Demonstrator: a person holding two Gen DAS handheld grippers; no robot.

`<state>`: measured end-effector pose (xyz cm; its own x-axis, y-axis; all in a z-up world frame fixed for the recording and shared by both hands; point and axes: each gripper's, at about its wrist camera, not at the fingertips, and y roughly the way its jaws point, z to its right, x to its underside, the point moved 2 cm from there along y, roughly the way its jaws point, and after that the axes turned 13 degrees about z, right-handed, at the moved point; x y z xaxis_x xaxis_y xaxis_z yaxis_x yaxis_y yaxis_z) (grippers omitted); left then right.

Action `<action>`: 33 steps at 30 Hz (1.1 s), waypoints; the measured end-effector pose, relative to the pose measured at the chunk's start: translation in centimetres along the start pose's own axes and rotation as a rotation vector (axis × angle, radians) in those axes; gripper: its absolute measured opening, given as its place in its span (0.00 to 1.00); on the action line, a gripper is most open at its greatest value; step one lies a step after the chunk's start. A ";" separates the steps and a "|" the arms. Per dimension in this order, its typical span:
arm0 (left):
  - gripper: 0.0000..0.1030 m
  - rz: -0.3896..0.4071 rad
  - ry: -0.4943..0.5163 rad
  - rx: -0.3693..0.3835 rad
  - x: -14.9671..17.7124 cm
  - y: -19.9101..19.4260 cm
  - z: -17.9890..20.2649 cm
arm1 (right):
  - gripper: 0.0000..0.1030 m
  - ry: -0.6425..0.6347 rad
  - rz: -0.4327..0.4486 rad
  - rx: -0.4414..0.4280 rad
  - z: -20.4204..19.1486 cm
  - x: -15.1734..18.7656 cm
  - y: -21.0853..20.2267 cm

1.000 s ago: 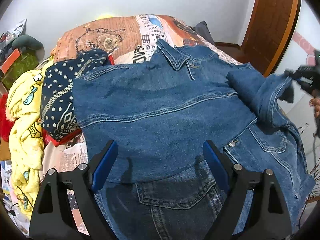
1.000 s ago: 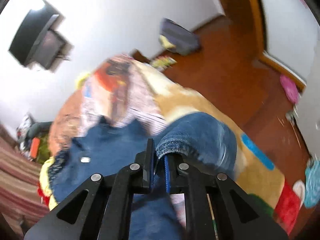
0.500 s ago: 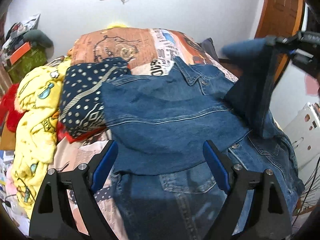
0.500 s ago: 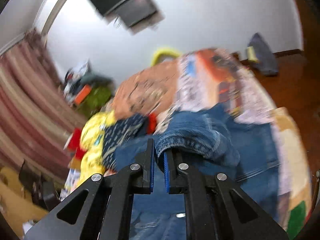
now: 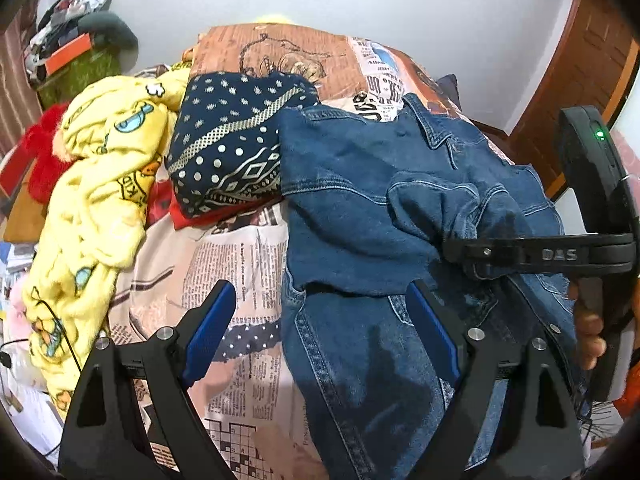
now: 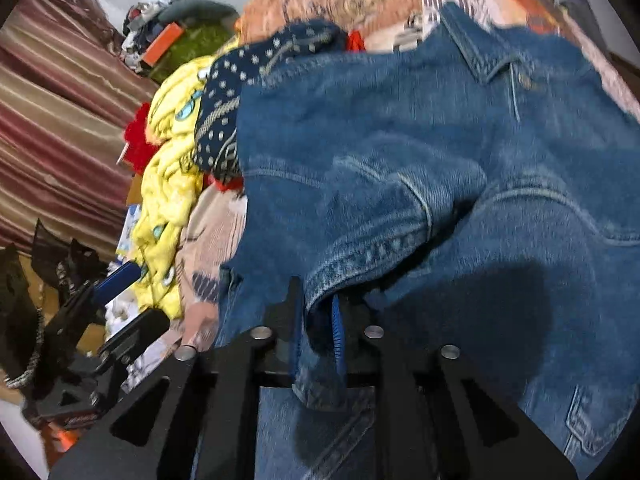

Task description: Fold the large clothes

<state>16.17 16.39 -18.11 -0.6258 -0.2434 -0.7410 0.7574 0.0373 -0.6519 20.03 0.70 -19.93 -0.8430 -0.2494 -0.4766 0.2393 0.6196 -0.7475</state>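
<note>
Right gripper [image 6: 316, 320] has the jacket's cuff [image 6: 320, 376] between its pads. The jaws have just been opening a little, a narrow gap now, denim still in it. Hard to say from this blurred view whether the pads still press or the cuff merely hangs there; looks like the start of a release. In the left view the same gripper [image 5: 452, 250] lies across the bunched sleeve [image 5: 448, 208], with a hand [image 5: 588, 328] on its grip at the right edge.

Change: a second ago the sleeve was held out at the jacket's right side, then lifted high; now it has been swung inward and laid over the jacket's [image 5: 344, 192] body, gripper low above the cloth. So the sleeve fold-in is about done; judged next: let go fully, back out, smooth the lump.

Left gripper [image 5: 320, 332] is wide, nothing between its fingers, hovering over the jacket's lower hem and bedsheet [image 5: 240, 264]. It has slid sideways, so the jacket sits further right in its view than before.

Jacket lies on the bed, collar [image 5: 432, 128] away from the cameras, far-side sleeve already folded in. Beside it, touching its left edge: dotted navy cloth [image 5: 228, 148], then a yellow garment [image 5: 104, 184], both unfolded. Sleeve is bunched, not flat; risk it slides when released.
</note>
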 end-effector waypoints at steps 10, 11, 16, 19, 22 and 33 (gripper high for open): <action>0.84 0.012 0.111 0.054 -2.1 1.3 5.8 | 0.46 -0.029 0.132 0.054 2.8 -0.9 -7.6; 0.84 0.014 0.123 0.060 -2.3 1.5 6.4 | 0.47 -0.021 0.163 0.071 3.8 -1.1 -8.9; 0.84 0.003 0.192 0.087 -3.7 3.8 10.3 | 0.48 0.024 0.272 0.210 9.1 -1.8 -13.6; 0.84 -0.031 0.229 0.080 -3.9 6.1 11.9 | 0.48 0.047 0.305 0.291 11.9 -1.8 -15.8; 0.81 -0.082 0.260 0.039 -3.5 9.1 12.6 | 0.49 0.060 0.320 0.384 14.6 -1.1 -17.0; 0.26 -0.121 0.260 0.012 -4.8 13.3 14.2 | 0.50 0.220 0.178 0.438 22.2 2.6 -13.4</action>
<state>31.88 4.27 -20.92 -0.7371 0.0114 -0.6757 0.6758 0.0114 -0.7370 25.30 -24.79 -21.44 -0.8408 0.0234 -0.5409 0.5280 0.2565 -0.8096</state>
